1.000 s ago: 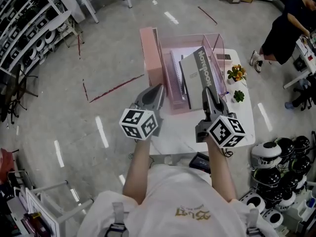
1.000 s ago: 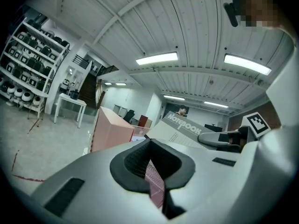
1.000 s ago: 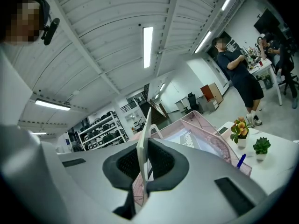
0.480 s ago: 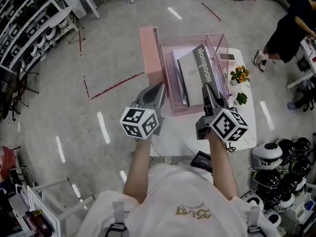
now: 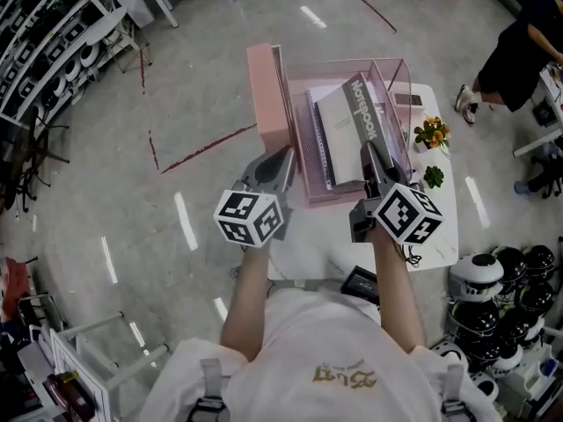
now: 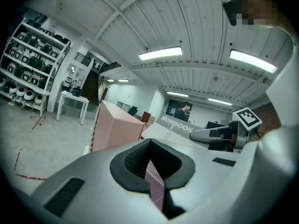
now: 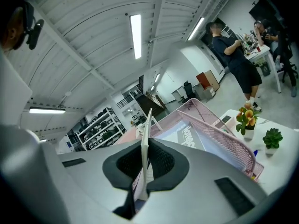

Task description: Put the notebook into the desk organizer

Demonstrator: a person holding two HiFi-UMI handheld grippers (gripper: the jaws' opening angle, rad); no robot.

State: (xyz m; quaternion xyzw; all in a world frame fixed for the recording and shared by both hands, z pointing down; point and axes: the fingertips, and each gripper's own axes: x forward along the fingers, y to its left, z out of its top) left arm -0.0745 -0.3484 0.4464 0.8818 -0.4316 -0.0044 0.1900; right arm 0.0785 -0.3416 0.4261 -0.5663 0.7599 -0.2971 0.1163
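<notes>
right gripper view: right gripper clamps shut on the notebook, left gripper on the desk organizer.

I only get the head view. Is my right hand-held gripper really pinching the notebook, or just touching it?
Observer: Really pinching. The right gripper view shows the right hand-held gripper shut on the thin edge of the notebook.
Operator: What about my other one? It looks like it's just parked by the pink thing.
Observer: It's gripping too. In the left gripper view, the left hand-held gripper is shut on a pink mesh strip that looks like the wall of the desk organizer.
</notes>
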